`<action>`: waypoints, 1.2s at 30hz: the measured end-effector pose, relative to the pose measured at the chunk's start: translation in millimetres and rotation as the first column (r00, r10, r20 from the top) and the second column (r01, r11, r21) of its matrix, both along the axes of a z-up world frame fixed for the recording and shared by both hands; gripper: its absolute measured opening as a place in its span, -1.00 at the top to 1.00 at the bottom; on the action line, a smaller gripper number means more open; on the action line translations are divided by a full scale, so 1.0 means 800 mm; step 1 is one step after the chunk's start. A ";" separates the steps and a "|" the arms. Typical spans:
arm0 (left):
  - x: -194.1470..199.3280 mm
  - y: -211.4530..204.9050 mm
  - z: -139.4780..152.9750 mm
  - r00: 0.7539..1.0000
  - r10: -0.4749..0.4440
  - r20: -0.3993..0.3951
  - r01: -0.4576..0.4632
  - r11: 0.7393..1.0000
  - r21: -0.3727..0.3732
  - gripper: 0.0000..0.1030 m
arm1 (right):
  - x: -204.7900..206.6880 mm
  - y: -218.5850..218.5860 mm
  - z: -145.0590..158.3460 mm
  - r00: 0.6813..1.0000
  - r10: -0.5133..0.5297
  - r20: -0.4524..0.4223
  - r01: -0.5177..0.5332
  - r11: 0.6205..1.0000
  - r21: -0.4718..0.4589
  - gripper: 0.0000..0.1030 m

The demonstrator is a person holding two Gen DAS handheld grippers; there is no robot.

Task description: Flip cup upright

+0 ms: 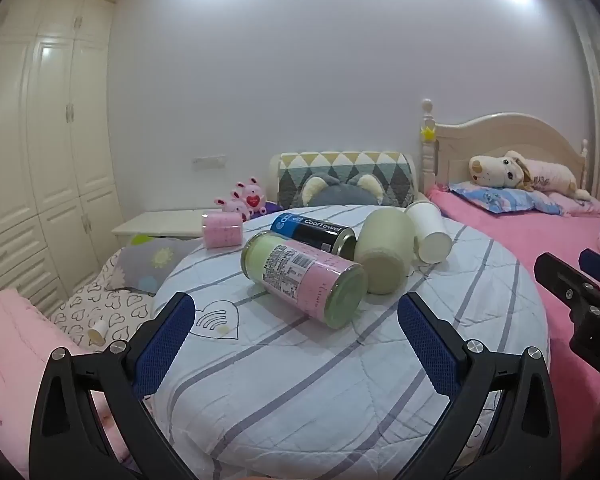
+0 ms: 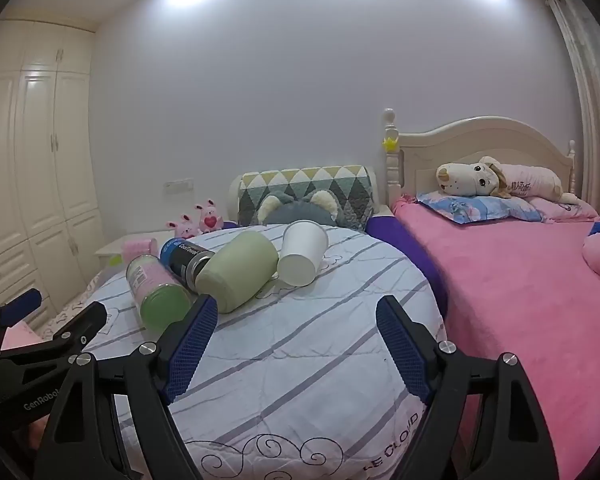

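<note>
A white paper cup (image 1: 428,230) (image 2: 302,252) lies on its side on the round striped cushion (image 1: 300,380) (image 2: 300,360), base toward me. Left of it lie a pale green cup (image 1: 384,254) (image 2: 238,272), a black and blue can (image 1: 314,234) (image 2: 184,258) and a pink-labelled jar (image 1: 304,276) (image 2: 156,290), all on their sides. My left gripper (image 1: 296,344) is open and empty, short of the jar. My right gripper (image 2: 296,344) is open and empty, short of the green cup; it also shows at the right edge of the left wrist view (image 1: 580,276).
A pink roll (image 1: 222,230) stands at the cushion's far left. A pink bed (image 2: 520,300) with a plush dog (image 2: 496,180) is on the right. A patterned cushion (image 2: 304,192), plush rabbits (image 2: 198,218), a white nightstand (image 1: 160,222) and a wardrobe (image 1: 40,140) stand behind and to the left.
</note>
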State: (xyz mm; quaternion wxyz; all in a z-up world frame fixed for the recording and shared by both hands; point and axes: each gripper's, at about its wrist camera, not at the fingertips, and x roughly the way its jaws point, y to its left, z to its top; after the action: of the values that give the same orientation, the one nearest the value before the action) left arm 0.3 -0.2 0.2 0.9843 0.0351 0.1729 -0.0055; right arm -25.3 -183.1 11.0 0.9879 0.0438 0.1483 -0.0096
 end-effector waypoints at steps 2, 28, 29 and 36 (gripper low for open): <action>0.000 0.000 0.000 1.000 0.003 -0.001 -0.003 1.000 0.002 -0.99 | 0.000 0.001 0.000 1.000 -0.001 0.001 0.001 1.000 -0.012 -0.61; -0.001 -0.004 0.006 0.999 -0.033 -0.005 0.033 0.999 -0.031 -0.99 | -0.002 0.015 0.001 0.999 0.042 -0.026 -0.043 0.998 -0.047 -0.61; -0.001 -0.004 0.007 0.999 -0.033 -0.006 0.032 0.999 -0.033 -0.99 | -0.003 0.015 0.001 0.999 0.041 -0.027 -0.043 0.998 -0.049 -0.61; -0.002 0.000 0.009 1.000 -0.023 -0.003 0.023 0.999 -0.046 -0.99 | -0.002 0.013 0.002 0.999 0.031 -0.034 -0.032 0.999 -0.039 -0.61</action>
State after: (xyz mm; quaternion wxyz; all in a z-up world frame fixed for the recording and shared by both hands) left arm -1.1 -0.3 7.4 0.9844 0.0146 0.1742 -0.0210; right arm -26.8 -172.9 12.4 0.9860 0.0218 0.1653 0.0023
